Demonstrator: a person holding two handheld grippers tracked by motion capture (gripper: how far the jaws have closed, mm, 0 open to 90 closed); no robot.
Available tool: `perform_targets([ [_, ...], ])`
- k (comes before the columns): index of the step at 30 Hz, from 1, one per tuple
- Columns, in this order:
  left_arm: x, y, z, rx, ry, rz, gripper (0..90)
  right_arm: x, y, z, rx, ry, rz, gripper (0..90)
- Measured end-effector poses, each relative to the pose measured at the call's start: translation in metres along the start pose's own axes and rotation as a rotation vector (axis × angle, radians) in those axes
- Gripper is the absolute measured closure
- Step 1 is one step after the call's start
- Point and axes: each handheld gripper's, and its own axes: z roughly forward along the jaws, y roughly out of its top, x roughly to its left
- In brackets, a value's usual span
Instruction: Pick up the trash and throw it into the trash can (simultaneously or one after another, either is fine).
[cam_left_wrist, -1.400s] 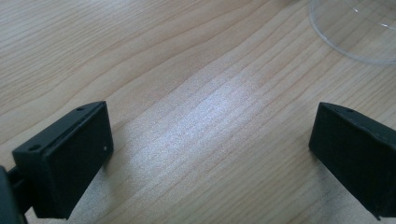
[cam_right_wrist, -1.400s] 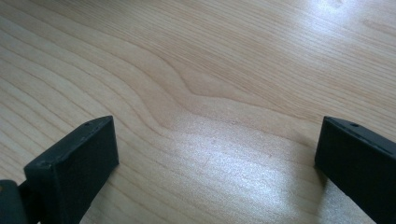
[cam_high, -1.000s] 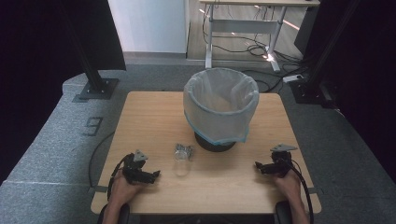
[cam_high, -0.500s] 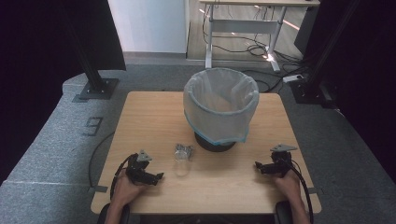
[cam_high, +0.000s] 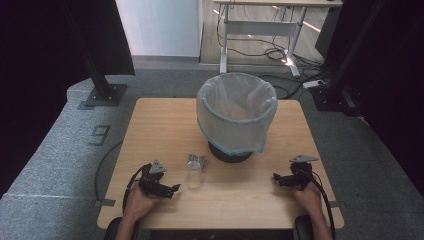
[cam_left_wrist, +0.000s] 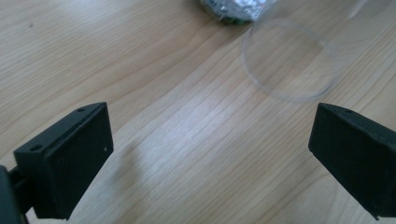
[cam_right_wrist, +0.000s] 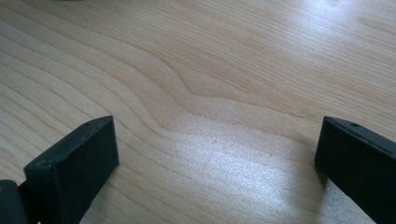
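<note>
As the left tool (cam_high: 172, 188) has edged toward the clear cup (cam_high: 195, 176), its jaws gape wide, empty. Right tool (cam_high: 276, 177), also wide, rests on the surface (cam_high: 165, 125); a grasp looks near.

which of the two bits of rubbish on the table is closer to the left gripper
The clear plastic cup, lying just ahead of the left gripper. The crumpled silvery wrapper sits beyond it, nearer the bin.
</note>
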Motion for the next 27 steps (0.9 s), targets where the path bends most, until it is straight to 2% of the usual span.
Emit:
perform_targets([
  [9, -0.013, 0.011, 0.008, -0.025, -0.028, 0.041, 0.1, 0.0, 0.0, 0.0, 0.0, 0.0, 0.0, 0.0],
  [27, -0.028, 0.028, 0.029, -0.022, -0.059, 0.087, 3.0, 0.0, 0.0, 0.0, 0.0, 0.0, 0.0, 0.0],
])
